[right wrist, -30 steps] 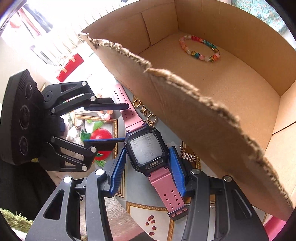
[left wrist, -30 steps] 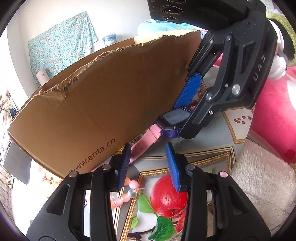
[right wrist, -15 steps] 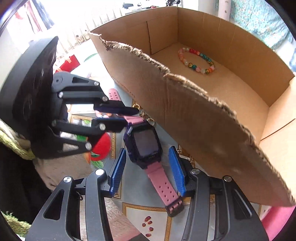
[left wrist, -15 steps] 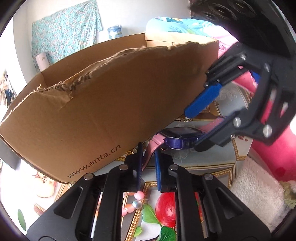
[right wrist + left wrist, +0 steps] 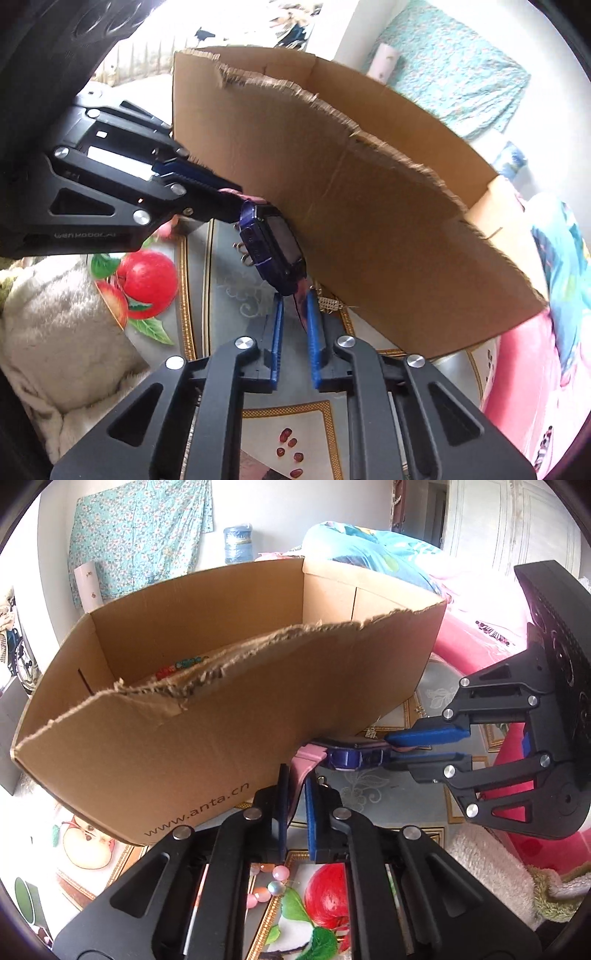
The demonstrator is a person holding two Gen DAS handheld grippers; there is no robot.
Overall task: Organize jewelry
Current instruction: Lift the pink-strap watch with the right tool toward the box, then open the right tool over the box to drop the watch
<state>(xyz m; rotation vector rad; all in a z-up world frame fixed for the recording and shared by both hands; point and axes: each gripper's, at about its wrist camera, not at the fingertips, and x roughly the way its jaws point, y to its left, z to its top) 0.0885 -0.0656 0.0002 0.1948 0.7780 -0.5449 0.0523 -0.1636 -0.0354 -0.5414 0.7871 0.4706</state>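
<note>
A purple-cased watch with pink straps [image 5: 351, 757] [image 5: 273, 251] hangs above the table, just in front of the cardboard box [image 5: 207, 738] [image 5: 369, 229]. My left gripper [image 5: 295, 797] [image 5: 225, 194] is shut on one pink strap. My right gripper [image 5: 295, 314] [image 5: 417, 746] is shut on the other strap. The watch is held stretched between them, tilted on edge. A multicoloured bead bracelet [image 5: 177, 666] lies inside the box, mostly hidden by the torn front wall.
A pink bead bracelet [image 5: 271, 882] lies on the table under my left gripper. Small metal jewelry pieces [image 5: 328, 302] lie by the box base. The tablecloth shows a red apple print [image 5: 147, 280]. A fluffy white cloth [image 5: 55, 332] lies nearby.
My right gripper closed from open onto the watch strap. Both grippers lifted the watch off the table and turned it on edge beside the box wall.
</note>
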